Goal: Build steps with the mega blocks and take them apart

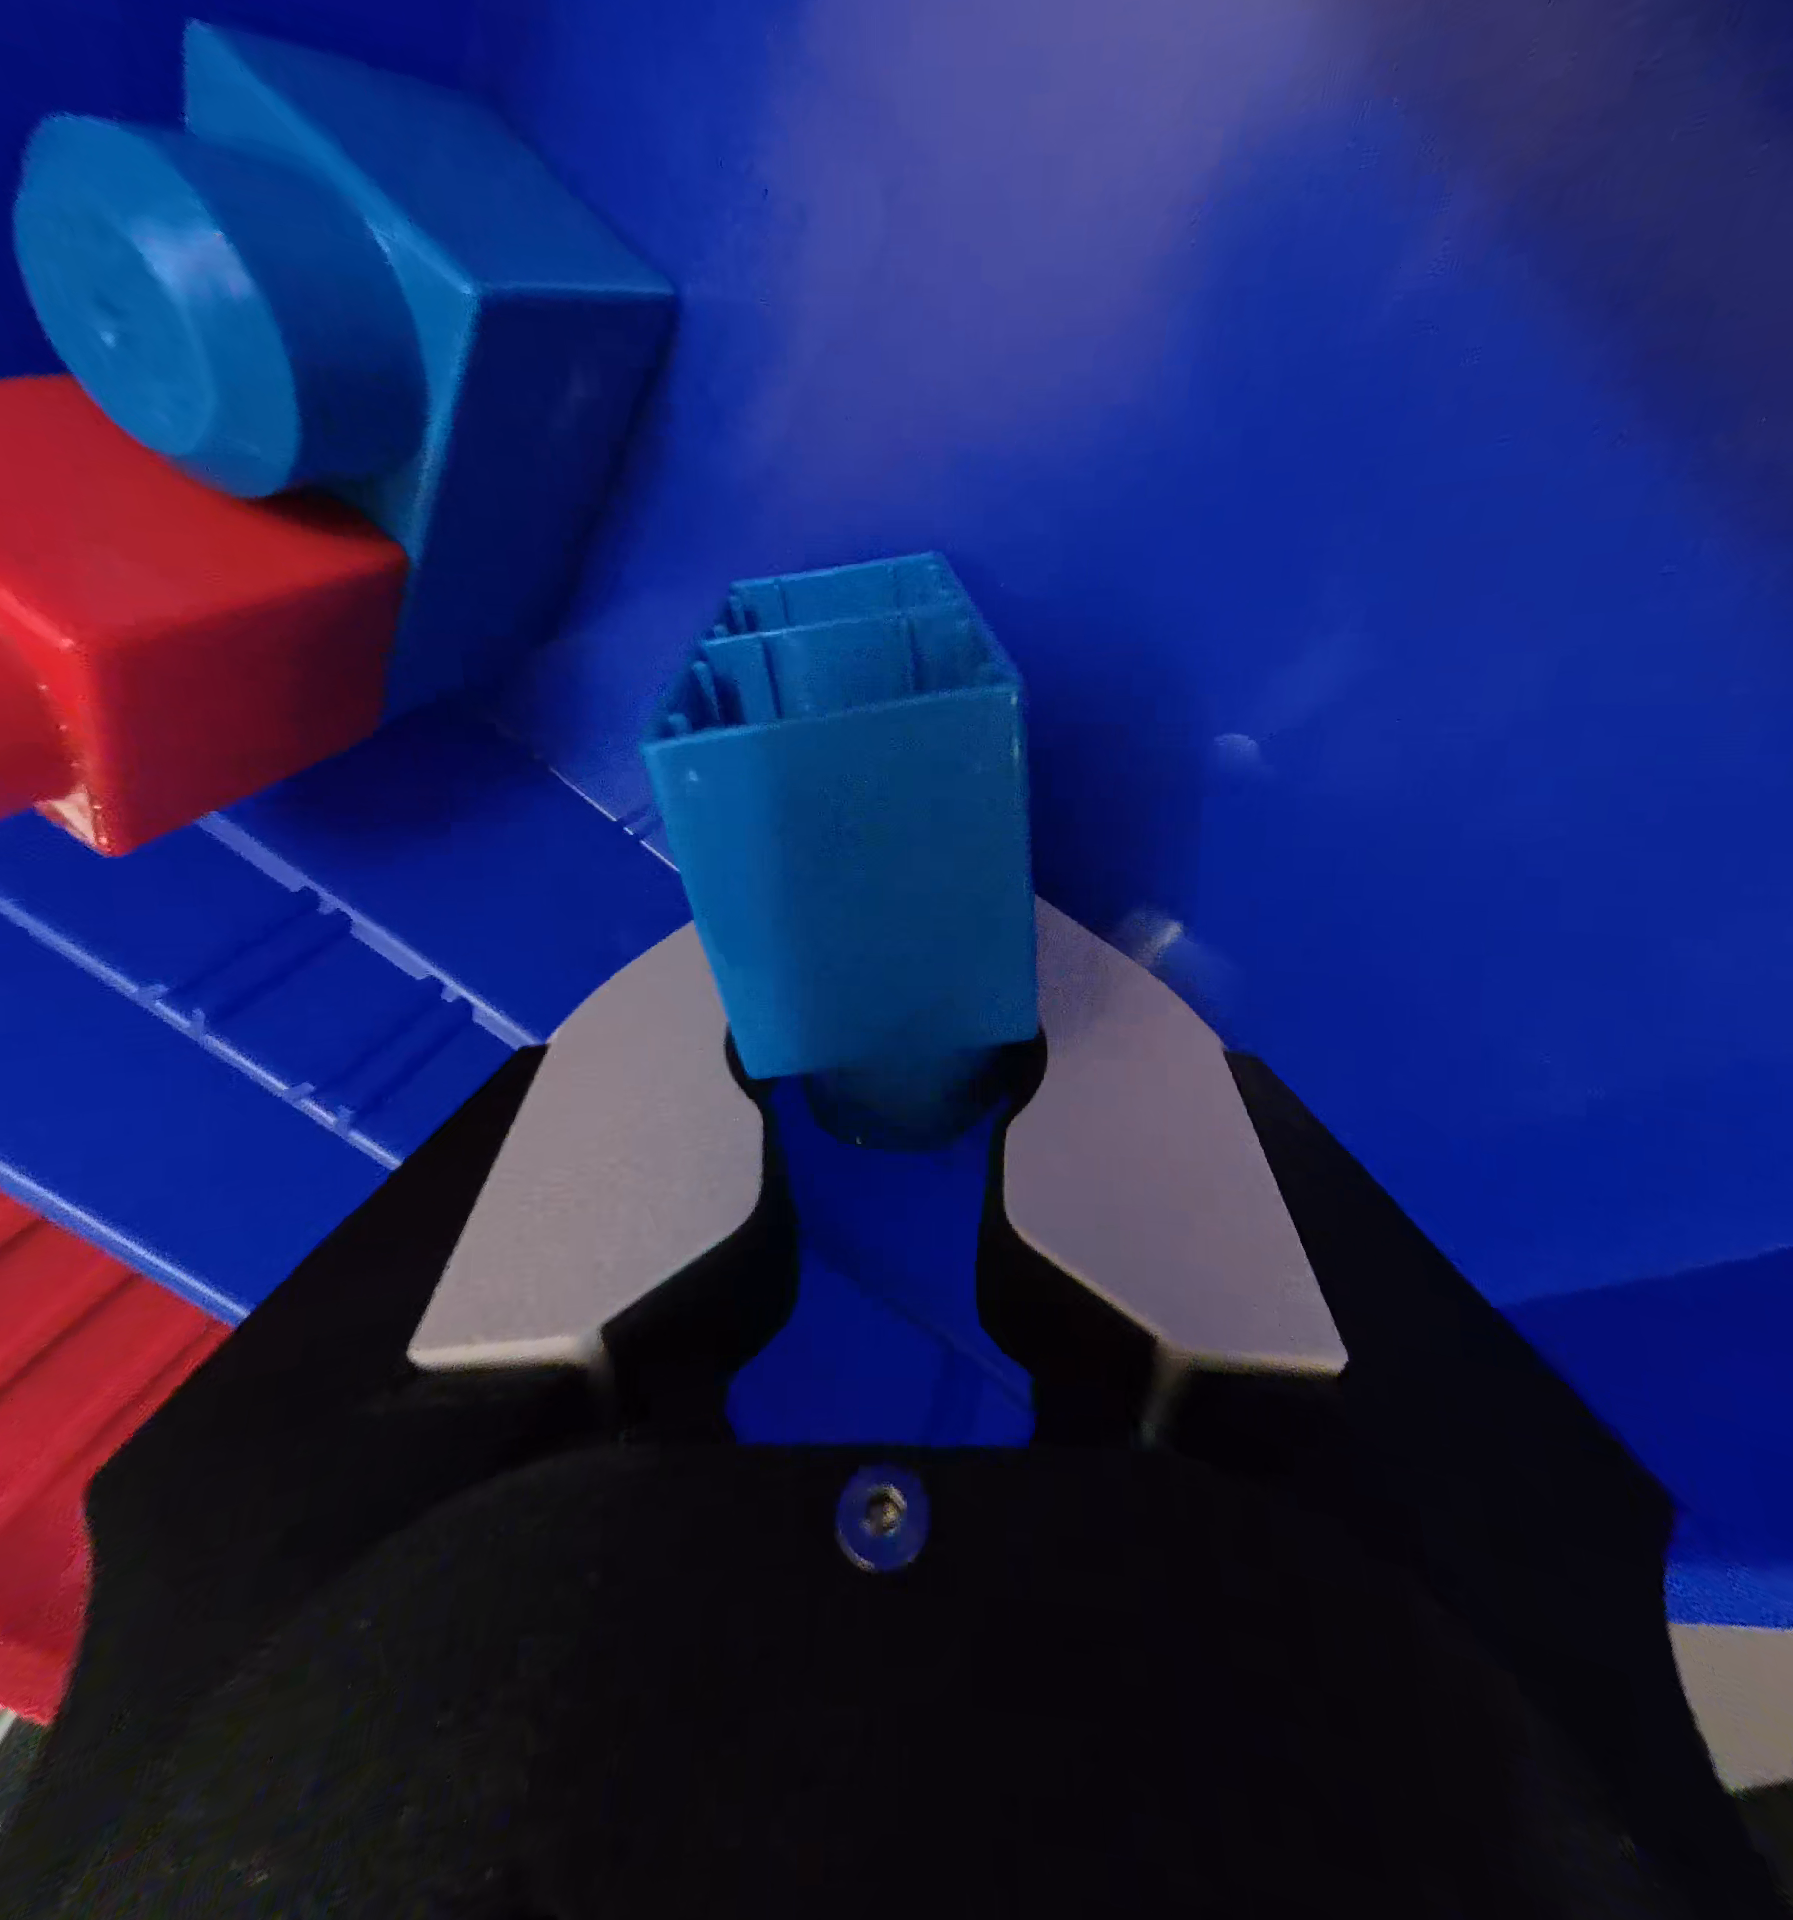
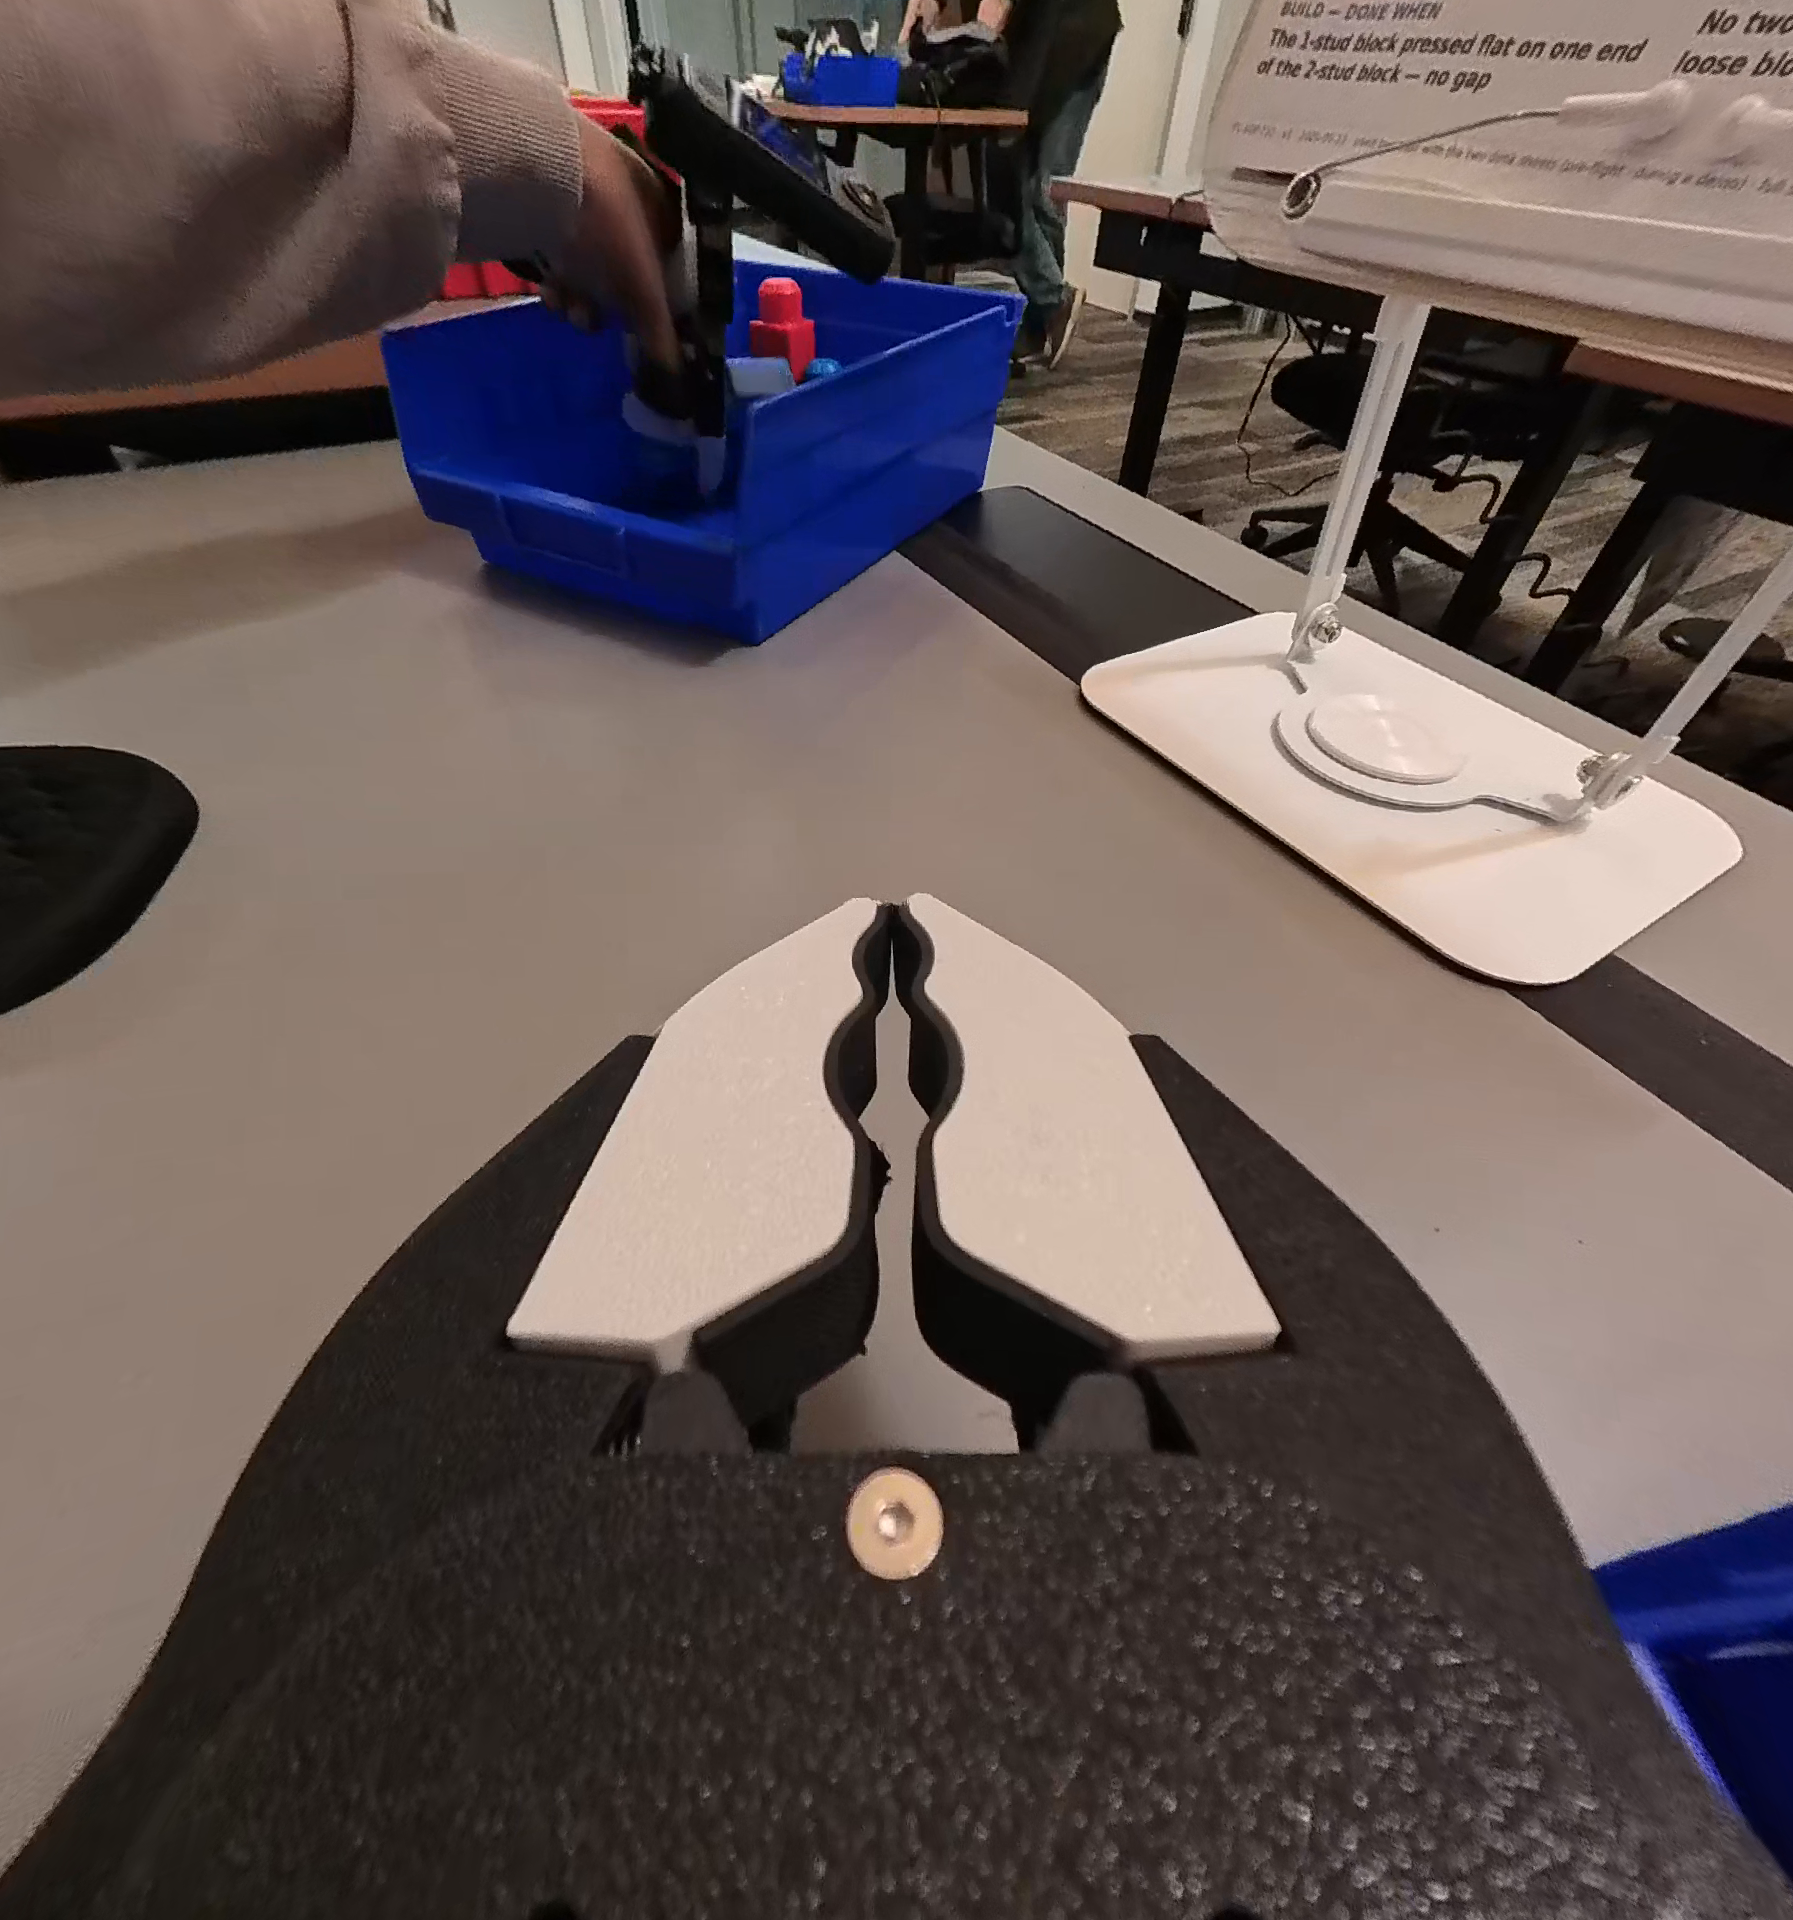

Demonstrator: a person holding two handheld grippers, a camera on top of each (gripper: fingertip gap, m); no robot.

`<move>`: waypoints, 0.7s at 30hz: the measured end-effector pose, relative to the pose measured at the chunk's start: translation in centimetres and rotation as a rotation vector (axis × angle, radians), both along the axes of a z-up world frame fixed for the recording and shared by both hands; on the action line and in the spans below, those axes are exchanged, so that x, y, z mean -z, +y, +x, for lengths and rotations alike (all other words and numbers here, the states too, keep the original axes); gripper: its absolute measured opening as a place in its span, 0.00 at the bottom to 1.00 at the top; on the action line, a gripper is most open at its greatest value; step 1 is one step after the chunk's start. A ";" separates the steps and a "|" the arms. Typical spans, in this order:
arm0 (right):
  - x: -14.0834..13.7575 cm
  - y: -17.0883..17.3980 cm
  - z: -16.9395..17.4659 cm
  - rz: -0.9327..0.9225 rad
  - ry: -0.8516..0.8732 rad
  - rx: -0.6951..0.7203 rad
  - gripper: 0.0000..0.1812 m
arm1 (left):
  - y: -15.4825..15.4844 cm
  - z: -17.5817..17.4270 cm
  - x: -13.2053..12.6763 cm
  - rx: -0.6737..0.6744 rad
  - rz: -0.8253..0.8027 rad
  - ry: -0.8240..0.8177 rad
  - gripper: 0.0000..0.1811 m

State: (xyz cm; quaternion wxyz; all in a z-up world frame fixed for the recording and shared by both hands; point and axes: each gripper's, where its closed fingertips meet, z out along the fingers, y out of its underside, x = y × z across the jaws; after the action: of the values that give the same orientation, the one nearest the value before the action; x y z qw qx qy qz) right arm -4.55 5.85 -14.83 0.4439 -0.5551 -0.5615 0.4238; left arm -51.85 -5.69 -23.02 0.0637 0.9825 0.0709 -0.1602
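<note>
The left claw (image 1: pixel 887 1081) is inside the blue bin (image 2: pixel 830 488), which stands at the far side of the grey tabletop (image 2: pixel 559 779). It is closed on the stud of a small blue block (image 1: pixel 850 862), whose hollow underside points away from the camera, toward the bin wall. Beside it, at the upper left in the left wrist view, another blue block (image 1: pixel 372 312) and a red block (image 1: pixel 144 644) lie on their sides, touching each other. In the right wrist view a red block with one stud (image 2: pixel 783 327) stands upright in the far part of the bin.

The step in hand seems to be taking one block out of the bin for the build. To do it well, I think the block should be lifted straight up, clear of the bin wall and of the two blocks beside it. The grip is only on the round stud, so the block may turn between the fingers. A slow, steady lift is safer.

The person's sleeve (image 2: pixel 196 177) reaches from the left over the bin, and the hand (image 2: pixel 601 239) points the left claw steeply down into it.

The right claw (image 2: pixel 894 912) hovers low over the near tabletop, well apart from the bin. Its tips are nearly touching and it holds nothing. A white stand (image 2: pixel 1391 831) is at the right.
</note>
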 end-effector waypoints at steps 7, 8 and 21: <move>-0.6 -0.1 0.0 0.013 0.026 -0.003 0.00 | 2.6 3.8 -5.3 0.154 0.177 -0.069 0.21; -1.0 -0.3 0.1 0.019 0.042 -0.008 0.00 | 3.3 5.4 -6.9 0.202 0.236 -0.098 0.21; -4.2 -8.8 -0.8 0.258 0.004 -0.262 0.33 | -0.2 37.8 -9.9 1.120 0.187 -0.247 0.20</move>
State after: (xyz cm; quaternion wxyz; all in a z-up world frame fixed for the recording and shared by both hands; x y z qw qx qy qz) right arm -5.31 -2.94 -10.60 0.4537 -0.4149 -0.6777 0.4034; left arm -14.09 -5.87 -13.09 -0.1099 0.8830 -0.4539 -0.0469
